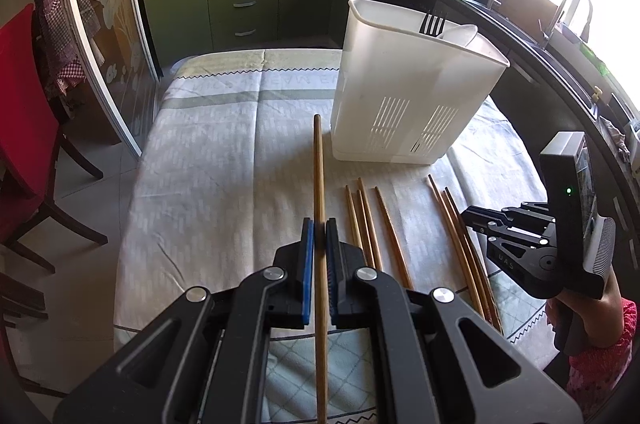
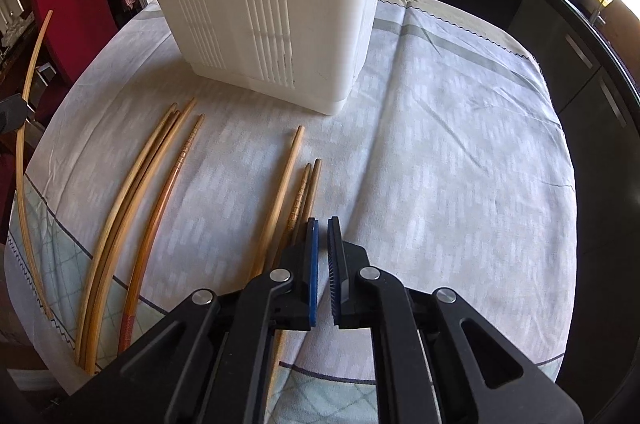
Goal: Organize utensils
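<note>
The white holder blocks the far side, chopsticks litter the near cloth.

Left gripper fingers clamped; right gripper nearly closed, empty.

Holder top cut off by upper edge in right wrist view; fork handle and lower chopstick end hidden.

Matt wooden chopsticks, translucent white plastic holder, woven cloth tablecloth
</note>
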A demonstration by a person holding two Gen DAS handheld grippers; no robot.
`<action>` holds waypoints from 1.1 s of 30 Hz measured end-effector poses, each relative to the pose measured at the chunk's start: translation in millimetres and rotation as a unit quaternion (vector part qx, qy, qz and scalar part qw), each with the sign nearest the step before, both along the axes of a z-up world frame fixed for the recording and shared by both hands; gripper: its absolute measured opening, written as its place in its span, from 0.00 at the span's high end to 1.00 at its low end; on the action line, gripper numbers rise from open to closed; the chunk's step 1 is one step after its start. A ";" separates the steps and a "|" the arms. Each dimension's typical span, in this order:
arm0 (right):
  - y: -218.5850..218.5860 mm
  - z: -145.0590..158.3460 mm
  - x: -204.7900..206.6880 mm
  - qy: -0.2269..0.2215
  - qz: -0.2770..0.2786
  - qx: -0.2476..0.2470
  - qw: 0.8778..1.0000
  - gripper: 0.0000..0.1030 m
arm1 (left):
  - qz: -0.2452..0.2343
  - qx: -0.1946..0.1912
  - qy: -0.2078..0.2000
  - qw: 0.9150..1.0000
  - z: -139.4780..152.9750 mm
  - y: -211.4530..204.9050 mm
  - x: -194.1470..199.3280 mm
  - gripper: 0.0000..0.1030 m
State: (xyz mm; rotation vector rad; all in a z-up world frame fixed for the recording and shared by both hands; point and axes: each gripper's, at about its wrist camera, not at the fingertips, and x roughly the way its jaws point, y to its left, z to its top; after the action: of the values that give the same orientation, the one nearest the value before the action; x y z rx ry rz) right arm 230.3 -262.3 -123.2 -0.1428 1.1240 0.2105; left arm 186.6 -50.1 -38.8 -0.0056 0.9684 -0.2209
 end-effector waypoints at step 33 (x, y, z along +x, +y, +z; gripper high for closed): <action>-12.2 5.9 6.7 0.015 -0.016 0.038 0.999 0.94 | -0.008 0.003 0.008 1.000 -5.9 3.2 0.6 0.94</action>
State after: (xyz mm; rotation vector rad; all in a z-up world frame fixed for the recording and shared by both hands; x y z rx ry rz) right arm 237.1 -274.5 -117.3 -0.0538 1.1450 0.2279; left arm 187.2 -46.9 -44.8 0.0060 0.9856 -0.2331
